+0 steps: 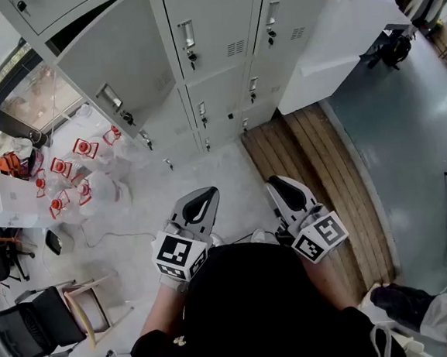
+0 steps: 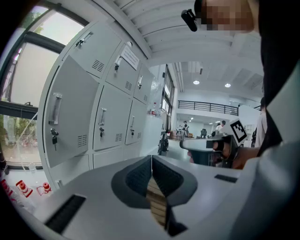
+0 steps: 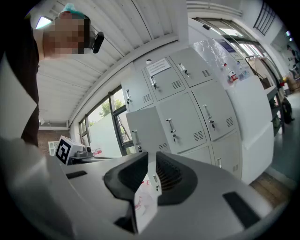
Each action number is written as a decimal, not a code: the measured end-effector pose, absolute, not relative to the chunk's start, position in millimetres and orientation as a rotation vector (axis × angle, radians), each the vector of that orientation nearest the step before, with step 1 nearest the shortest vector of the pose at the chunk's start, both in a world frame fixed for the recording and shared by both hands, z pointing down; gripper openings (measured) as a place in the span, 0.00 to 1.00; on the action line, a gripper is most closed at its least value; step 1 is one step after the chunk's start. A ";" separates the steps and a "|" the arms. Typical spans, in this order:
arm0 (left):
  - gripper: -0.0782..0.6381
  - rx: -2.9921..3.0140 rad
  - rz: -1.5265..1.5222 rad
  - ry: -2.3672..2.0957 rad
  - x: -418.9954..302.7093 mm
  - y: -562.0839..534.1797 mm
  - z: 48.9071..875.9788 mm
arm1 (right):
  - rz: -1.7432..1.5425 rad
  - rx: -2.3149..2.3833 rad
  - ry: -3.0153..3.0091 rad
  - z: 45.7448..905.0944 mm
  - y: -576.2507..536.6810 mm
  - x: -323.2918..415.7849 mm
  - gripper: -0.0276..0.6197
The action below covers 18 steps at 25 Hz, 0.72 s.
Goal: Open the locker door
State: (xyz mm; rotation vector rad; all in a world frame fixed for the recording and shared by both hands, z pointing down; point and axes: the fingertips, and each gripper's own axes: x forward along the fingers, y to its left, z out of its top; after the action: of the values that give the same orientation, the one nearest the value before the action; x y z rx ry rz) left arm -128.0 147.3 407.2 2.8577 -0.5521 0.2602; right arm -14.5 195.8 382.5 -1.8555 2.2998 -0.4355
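Note:
A bank of grey lockers [image 1: 220, 50] fills the top of the head view. One locker door [image 1: 120, 62] at the left stands swung outward, its handle [image 1: 110, 97] and key facing me; the door [image 2: 70, 122] also shows in the left gripper view. Both grippers are held low, close to the person's body and well short of the lockers. My left gripper [image 1: 207, 192] has its jaws [image 2: 151, 159] closed tip to tip on nothing. My right gripper [image 1: 274, 183] keeps a narrow gap between its jaws [image 3: 151, 157], with nothing in it.
A white cabinet [image 1: 336, 39] stands right of the lockers, above a wooden plank platform [image 1: 316, 173]. Red-and-white items in clear wrapping [image 1: 75, 171] lie on the floor at the left, near a window. A chair [image 1: 34, 326] sits at the lower left.

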 end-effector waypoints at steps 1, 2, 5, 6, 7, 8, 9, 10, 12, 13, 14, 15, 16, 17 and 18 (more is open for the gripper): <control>0.14 2.857 0.263 -0.547 -131.9 145.2 408.0 | -0.438 -1.860 2.297 383.0 192.9 -18.6 0.15; 0.14 2.855 0.265 -0.541 -135.9 142.9 408.9 | -0.440 -1.865 2.295 383.7 189.8 -22.8 0.15; 0.14 2.852 0.269 -0.522 -148.9 134.8 412.5 | -0.446 -1.880 2.291 387.1 179.2 -36.4 0.15; 0.14 2.851 0.270 -0.514 -153.4 131.6 414.3 | -0.446 -1.886 2.293 388.4 174.9 -41.2 0.15; 0.14 2.850 0.271 -0.505 -157.7 128.3 416.5 | -0.444 -1.893 2.297 389.8 170.5 -45.7 0.15; 0.14 2.849 0.274 -0.498 -162.0 125.1 419.0 | -0.443 -1.898 2.301 391.2 166.2 -49.7 0.15; 0.14 2.847 0.278 -0.492 -166.0 122.0 421.8 | -0.444 -1.901 2.301 392.3 162.4 -52.7 0.15; 0.14 2.843 0.285 -0.489 -169.6 118.8 424.7 | -0.450 -1.901 2.293 393.0 159.3 -54.5 0.15; 0.14 2.830 0.298 -0.496 -174.4 111.4 429.5 | -0.471 -1.896 2.265 394.2 154.1 -54.1 0.15; 0.14 2.825 0.300 -0.501 -175.2 107.8 431.3 | -0.484 -1.895 2.251 395.0 151.4 -52.1 0.15; 0.14 2.821 0.299 -0.504 -175.0 104.3 432.8 | -0.496 -1.896 2.239 395.8 148.1 -49.1 0.15; 0.14 2.816 0.299 -0.507 -173.8 100.9 434.6 | -0.507 -1.896 2.229 396.6 143.8 -45.0 0.15; 0.14 2.810 0.300 -0.510 -171.2 97.3 436.0 | -0.517 -1.894 2.220 397.5 138.4 -40.0 0.15; 0.14 2.805 0.300 -0.513 -167.2 93.3 437.0 | -0.527 -1.889 2.211 398.7 132.2 -34.0 0.15; 0.14 2.801 0.301 -0.517 -162.1 88.9 438.0 | -0.538 -1.882 2.203 400.2 125.5 -27.1 0.15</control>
State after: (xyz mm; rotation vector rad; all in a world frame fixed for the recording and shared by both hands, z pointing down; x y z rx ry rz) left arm -162.1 88.9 438.0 2.8008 -0.5170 0.3013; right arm -27.1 125.5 400.2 -1.8817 2.2026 -0.5385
